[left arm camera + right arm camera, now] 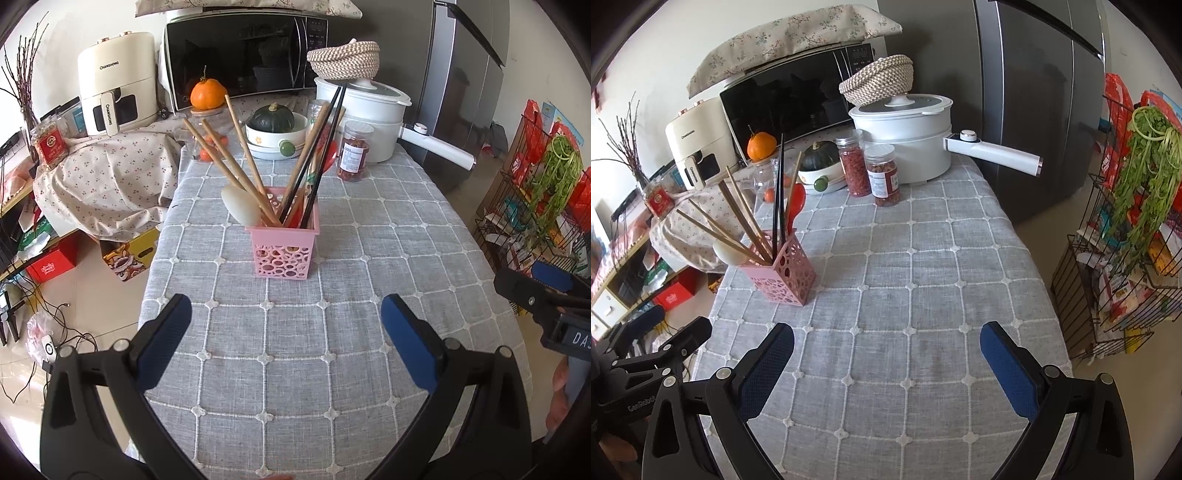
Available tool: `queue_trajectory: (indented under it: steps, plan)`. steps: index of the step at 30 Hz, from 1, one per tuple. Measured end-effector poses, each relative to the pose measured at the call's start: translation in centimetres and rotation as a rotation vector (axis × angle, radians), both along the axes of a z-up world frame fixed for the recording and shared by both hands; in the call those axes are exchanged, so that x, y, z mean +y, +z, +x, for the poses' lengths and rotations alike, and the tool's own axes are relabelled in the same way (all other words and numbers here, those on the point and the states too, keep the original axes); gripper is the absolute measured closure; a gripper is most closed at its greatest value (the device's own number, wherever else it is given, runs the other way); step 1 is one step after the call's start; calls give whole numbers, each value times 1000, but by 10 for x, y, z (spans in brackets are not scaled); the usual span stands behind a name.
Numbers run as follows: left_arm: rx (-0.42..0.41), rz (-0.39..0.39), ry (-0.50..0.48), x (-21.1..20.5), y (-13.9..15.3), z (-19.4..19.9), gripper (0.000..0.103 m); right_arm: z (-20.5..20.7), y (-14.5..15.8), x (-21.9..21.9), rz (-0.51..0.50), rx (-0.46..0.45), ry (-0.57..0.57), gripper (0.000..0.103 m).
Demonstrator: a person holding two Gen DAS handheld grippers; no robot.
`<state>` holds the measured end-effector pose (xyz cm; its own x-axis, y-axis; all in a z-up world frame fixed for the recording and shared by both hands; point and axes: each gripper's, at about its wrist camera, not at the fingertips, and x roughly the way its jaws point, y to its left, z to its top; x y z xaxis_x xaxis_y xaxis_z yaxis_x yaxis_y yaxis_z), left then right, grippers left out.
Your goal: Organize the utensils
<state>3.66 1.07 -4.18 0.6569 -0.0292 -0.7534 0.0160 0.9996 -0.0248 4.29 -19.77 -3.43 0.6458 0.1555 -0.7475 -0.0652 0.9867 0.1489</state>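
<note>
Pink utensil holder (283, 242) mid-table, jars (884, 175) and white pot (905, 147) behind — both hand-held grippers (286, 341) (886, 363) spread, empty

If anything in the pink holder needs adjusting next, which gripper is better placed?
Probably left: the pink holder sits straight ahead of the open left gripper; for the open right gripper it lies off to the left.

We see both views bright with soft daylight and sharp at the centre. The pink basket (783, 275) casts only a faint shadow on the worktop (923, 258). The microwave door (236, 59) and fridge (1034, 110) carry dull reflections. Straight lines bow near the dark, round edges.
</note>
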Motion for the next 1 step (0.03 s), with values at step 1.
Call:
queue_trajectory:
  steps: [1]
  plan:
    - [16,12,-2,-1,-7,3,1,3,-6,0,-7,12,-4,1]
